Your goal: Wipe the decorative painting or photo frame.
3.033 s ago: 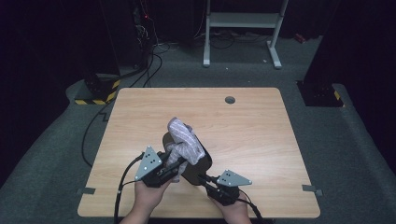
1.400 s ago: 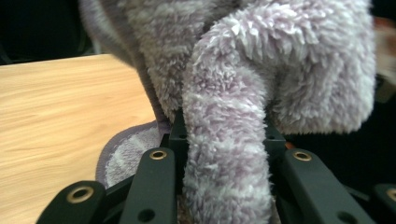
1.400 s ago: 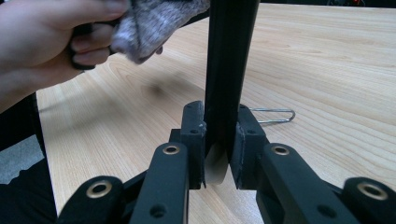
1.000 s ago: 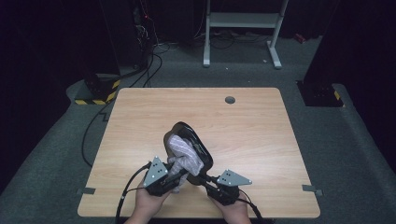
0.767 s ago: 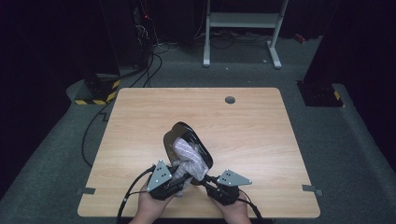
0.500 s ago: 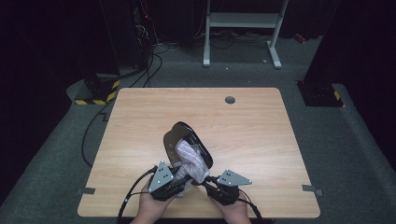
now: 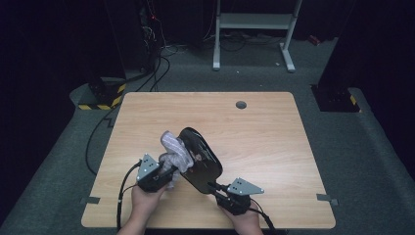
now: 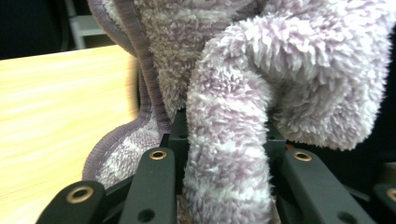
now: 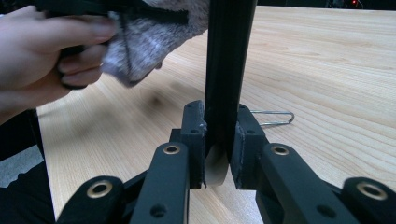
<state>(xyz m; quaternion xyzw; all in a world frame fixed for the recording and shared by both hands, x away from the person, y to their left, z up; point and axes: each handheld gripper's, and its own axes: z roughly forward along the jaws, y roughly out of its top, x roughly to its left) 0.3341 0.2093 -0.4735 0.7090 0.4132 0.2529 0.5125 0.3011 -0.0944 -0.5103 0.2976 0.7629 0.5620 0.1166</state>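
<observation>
The glossy black oval pan point(image 7: 200, 159), clamped by the right gripper point(image 7: 221, 192), slants up-left from it, against the fluffy lilac cloth point(image 7: 175, 152) pinched in the left gripper point(image 7: 166, 175).

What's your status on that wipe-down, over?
Left claw shut on fluffy cloth. Right claw shut on black pan's handle, pan tilted up off table. Cloth against pan. Nothing in the way.

A light wooden table point(image 7: 274, 147) stands on grey carpet point(image 7: 362, 161), with a small round dark grommet point(image 7: 241, 104) near its far edge. Beyond it stands a white metal frame point(image 7: 254, 22) on two feet. To the far left a black block with yellow-and-black striped edging point(image 7: 103, 93) sits on the carpet, with black cables point(image 7: 156, 63) trailing past it.
</observation>
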